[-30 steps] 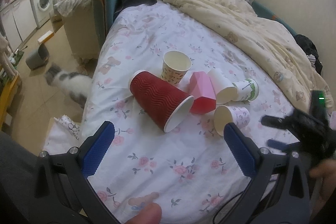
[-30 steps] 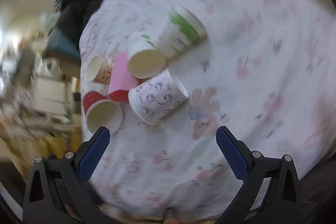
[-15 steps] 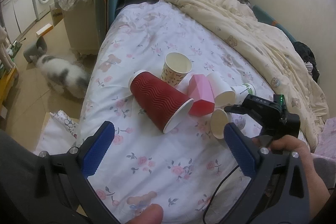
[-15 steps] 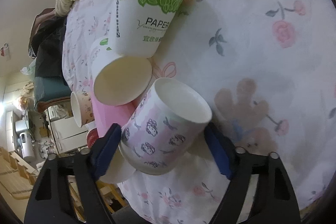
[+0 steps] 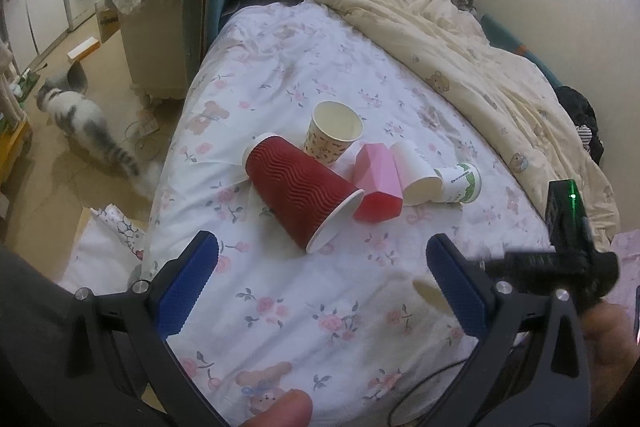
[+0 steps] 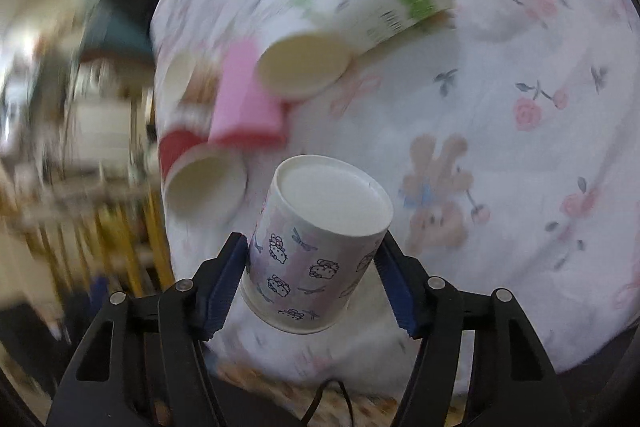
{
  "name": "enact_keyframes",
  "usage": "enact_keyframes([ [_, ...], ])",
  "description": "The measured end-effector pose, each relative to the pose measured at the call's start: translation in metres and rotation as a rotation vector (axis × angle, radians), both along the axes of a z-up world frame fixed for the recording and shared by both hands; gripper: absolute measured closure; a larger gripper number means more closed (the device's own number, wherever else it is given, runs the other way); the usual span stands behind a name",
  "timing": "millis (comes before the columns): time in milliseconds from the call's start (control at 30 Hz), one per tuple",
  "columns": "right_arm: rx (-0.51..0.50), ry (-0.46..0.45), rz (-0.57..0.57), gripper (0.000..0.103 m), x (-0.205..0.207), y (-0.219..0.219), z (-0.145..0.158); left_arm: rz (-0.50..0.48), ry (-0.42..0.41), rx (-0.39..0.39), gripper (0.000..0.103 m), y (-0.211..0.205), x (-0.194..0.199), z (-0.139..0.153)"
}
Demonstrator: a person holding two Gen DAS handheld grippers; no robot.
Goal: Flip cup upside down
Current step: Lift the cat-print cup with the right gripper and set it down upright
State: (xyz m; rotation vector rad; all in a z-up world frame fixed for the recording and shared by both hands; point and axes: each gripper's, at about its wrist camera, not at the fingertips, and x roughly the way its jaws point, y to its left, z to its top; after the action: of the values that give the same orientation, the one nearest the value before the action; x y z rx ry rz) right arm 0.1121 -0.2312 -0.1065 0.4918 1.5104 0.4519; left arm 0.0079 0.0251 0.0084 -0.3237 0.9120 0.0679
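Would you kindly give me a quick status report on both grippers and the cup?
Right gripper shut on kitty-print cup, base toward camera. Left gripper open, holding nothing. Red cup and other cups lie on the bed, apart.

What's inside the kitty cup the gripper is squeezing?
Can't tell. The kitty cup shows only its closed white bottom and printed side; its open mouth faces away, toward the flowered sheet, so the inside is hidden.

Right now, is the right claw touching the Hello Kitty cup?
Touching. The right wrist view shows both blue pads of the right claw pressed against the Hello Kitty cup.
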Motion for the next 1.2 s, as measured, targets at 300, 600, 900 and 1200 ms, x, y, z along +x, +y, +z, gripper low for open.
enact_keyframes([
  [300, -0.131, 0.067, 0.345, 0.036, -0.018, 0.061, -0.011, 0.000, 0.006, 0.010, 0.000, -0.001, -0.001, -0.001],
  [600, -0.169, 0.071, 0.360, 0.034, -0.004, 0.092, -0.036, 0.036, 0.019, 0.011, 0.000, 0.009, -0.003, -0.004],
  [900, -0.129, 0.031, 0.332, 0.001, -0.008, 0.090, -0.027, 0.014, 0.039, 0.026, 0.000, 0.002, -0.001, -0.007],
  [1200, -0.065, -0.170, 0.245, 0.000, -0.024, 0.050, 0.032, 0.036, 0.083, 0.027, 0.000, 0.003, 0.000, -0.015],
])
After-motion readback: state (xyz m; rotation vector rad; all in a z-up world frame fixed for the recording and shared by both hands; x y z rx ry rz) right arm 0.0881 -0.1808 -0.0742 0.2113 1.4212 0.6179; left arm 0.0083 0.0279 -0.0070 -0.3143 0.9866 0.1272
